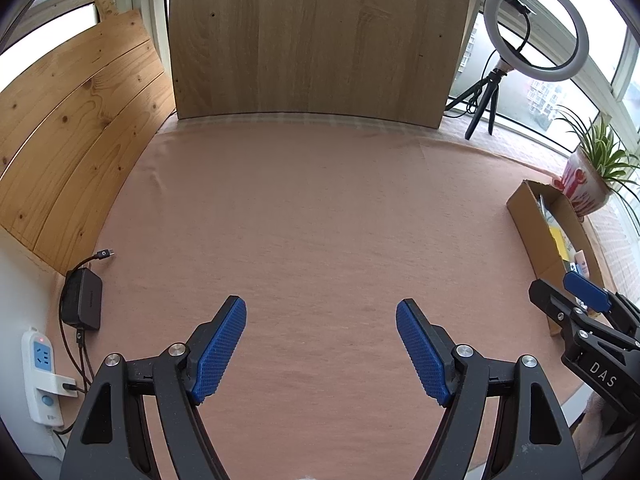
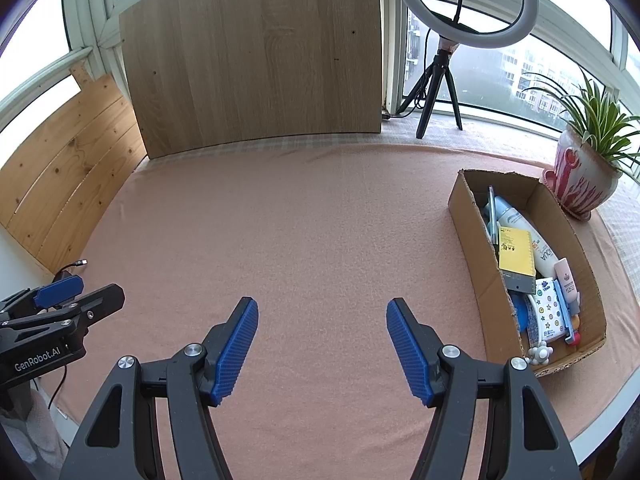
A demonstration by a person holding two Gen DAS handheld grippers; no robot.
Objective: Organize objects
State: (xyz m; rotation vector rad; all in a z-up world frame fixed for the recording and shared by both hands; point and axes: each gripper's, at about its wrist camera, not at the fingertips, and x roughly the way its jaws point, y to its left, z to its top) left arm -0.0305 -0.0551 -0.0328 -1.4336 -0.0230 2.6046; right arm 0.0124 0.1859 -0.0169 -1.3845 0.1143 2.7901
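1. Left gripper (image 1: pixel 320 344): jaws spread wide and released, nothing between the blue pads, only bare pink cloth of the surface (image 1: pixel 312 216) below.
2. Right gripper (image 2: pixel 322 344): jaws likewise released and empty, hanging over the same cloth, pointed down and forward.
3. Task's things: gathered in the cardboard box (image 2: pixel 472 216) at about 3 o'clock in the right wrist view, just beside the potted plant (image 2: pixel 580 184) at 2 o'clock. Inside, packed close: a white bottle (image 2: pixel 516 216), a yellow packet (image 2: pixel 516 256), a pink tube (image 2: pixel 568 280), a starred pouch (image 2: pixel 546 316), a small white figure (image 2: pixel 540 354) at the near end.
4. Rest of the surface: no loose item visible on the open cloth in either view. At the edges only a ring light (image 2: pixel 464 4) at 1 o'clock, a black adapter (image 1: pixel 84 300) and a white power strip (image 1: pixel 44 376) at 8 o'clock in the left wrist view.
5. Step in hand, as a judgement: either the very start, before anything leaves the box, or the very end, with everything already stowed; impossible to settle from these views alone.
6. Next move, if sorting out of the box: right gripper toward 3 o'clock, down onto the topmost item, most likely the yellow packet, jaws narrowed to its thin edge. Otherwise: nothing left but to pull both grippers back.
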